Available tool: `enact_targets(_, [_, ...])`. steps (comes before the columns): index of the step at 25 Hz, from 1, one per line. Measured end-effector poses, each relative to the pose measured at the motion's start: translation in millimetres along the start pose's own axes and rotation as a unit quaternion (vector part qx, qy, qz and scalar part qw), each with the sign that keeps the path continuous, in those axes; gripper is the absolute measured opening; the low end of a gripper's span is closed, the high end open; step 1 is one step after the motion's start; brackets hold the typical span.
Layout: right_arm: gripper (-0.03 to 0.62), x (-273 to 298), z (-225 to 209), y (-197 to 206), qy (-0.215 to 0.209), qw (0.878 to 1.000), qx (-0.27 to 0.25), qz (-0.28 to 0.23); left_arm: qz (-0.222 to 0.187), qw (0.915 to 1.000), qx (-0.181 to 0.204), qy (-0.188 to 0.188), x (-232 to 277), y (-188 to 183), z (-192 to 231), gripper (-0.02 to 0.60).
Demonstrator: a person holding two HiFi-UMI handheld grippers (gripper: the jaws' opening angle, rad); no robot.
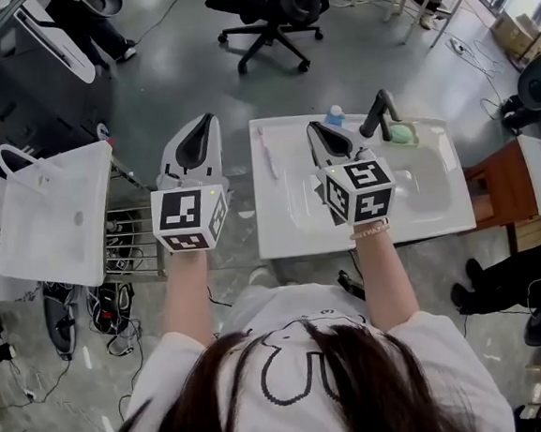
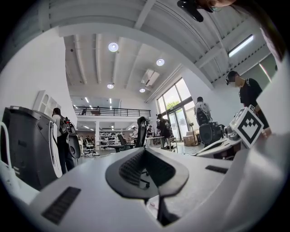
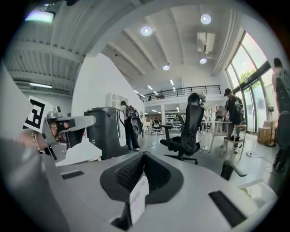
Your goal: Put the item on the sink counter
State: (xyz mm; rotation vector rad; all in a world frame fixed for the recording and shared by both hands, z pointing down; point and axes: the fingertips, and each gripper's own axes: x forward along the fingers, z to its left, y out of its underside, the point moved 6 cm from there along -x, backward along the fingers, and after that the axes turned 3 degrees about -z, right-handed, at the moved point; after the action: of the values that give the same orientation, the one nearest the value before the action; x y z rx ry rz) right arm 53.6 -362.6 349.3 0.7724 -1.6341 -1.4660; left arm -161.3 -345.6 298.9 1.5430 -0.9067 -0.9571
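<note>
- The left gripper (image 1: 210,122) is held out over the floor gap beside the sink tabletop (image 1: 281,228). Its black, ribbed fingers (image 2: 131,167) are pressed together at the tips with nothing between them.
- The right gripper (image 1: 315,129) hangs above the tabletop's middle, near the back edge. Its fingers (image 3: 129,172) are likewise closed tip to tip, forming a rounded teardrop outline.
- A thin white slip (image 3: 138,197) stands upright in the gap at the base of the right fingers.
- Each gripper carries a cube with black-and-white square markers, (image 1: 189,219) on the left one and (image 1: 362,191) on the right one, set on a smooth pale-grey body.
- The tabletop is a glossy white rectangular slab with a shallow moulded basin (image 1: 419,188) sunk into its right half.
- A slim white stick (image 1: 267,152), probably a toothbrush though too small to be sure, lies lengthwise on the flat strip along the tabletop's left edge, apart from both grippers.
- A matte black angled faucet (image 1: 379,111) rises at the back edge, with a small blue-capped bottle (image 1: 335,115) just to its left.
- A soft-looking green piece (image 1: 401,135) rests beside the faucet toward the back right corner.
- A black wheeled office chair (image 1: 272,13) stands on the grey polished floor beyond.
</note>
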Motion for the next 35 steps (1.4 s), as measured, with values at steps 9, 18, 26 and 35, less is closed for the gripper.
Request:
enact_targets(9, [0.028,-62.8,1.9,-42.4,0.014,0.994,-0.065,-0.092,-0.017,0.9998,0.002,-0.009,-17.6,-10.0,-12.7,0.009])
enact_targets(18, [0.028,-103.2,-0.9,-77.1,0.04,0.982,-0.107,-0.151,-0.036,0.9991,0.022,-0.002,-27.3,-24.6,-20.7,0.009])
enact_targets(26, [0.028,-121.8,-8.2,-88.5,0.054,0.977,-0.106,-0.18,-0.059,0.9972,0.045,0.0,-31.4,-45.5,-23.5,0.009])
enact_targets(35, [0.028,-133.6,-13.1,-90.1,0.073,0.973,-0.119,-0.183,-0.076,0.996,0.048,0.0,-34.7,-55.4,-21.2,0.009])
